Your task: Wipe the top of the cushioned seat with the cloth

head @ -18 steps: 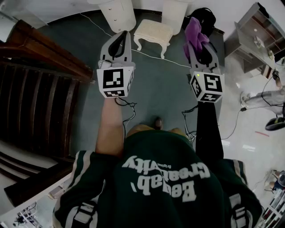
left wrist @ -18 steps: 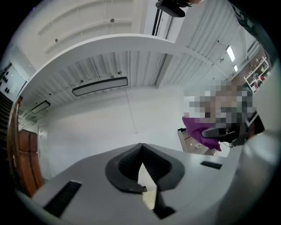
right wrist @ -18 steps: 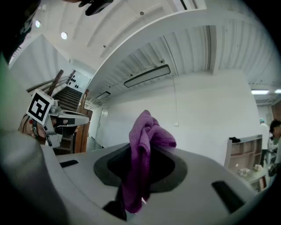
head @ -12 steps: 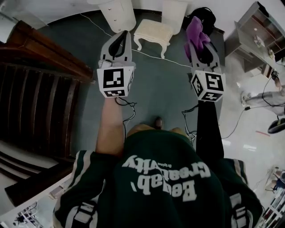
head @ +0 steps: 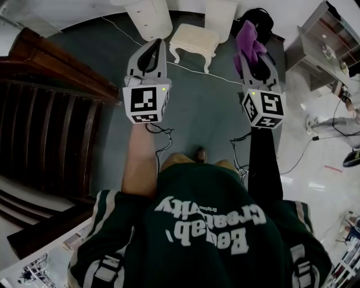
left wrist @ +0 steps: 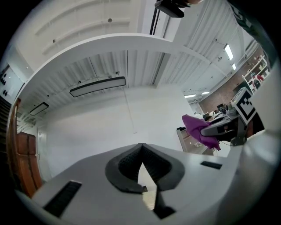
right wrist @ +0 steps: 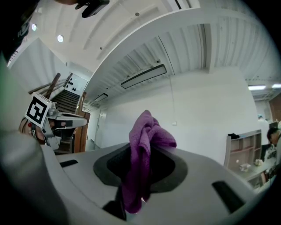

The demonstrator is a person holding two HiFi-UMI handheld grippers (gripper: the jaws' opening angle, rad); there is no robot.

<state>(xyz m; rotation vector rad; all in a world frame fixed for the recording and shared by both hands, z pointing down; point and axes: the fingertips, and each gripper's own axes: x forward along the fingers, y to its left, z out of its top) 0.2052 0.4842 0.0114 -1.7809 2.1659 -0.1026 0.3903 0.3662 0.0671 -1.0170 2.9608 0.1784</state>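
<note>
The cushioned seat (head: 194, 40) is a small cream stool with carved legs, standing on the grey-green floor ahead of me, between the two grippers. My right gripper (head: 251, 52) is shut on a purple cloth (head: 247, 36), which bunches above its tips; in the right gripper view the cloth (right wrist: 147, 132) hangs down between the jaws. My left gripper (head: 158, 44) is held up to the stool's left, its jaws meeting at the tip with nothing in them (left wrist: 141, 146). Both grippers are in the air, short of the seat. The left gripper view shows the cloth (left wrist: 197, 129) off to the right.
A dark wooden staircase (head: 50, 112) fills the left side. White furniture (head: 149, 17) and a black bag (head: 260, 19) stand behind the stool. A shelf unit (head: 326, 39) and another person's leg (head: 332, 124) are at the right. Cables (head: 163, 138) lie on the floor.
Both grippers stay almost still, the right one drifting very slightly right with the cloth. The person at the far right has shifted.
</note>
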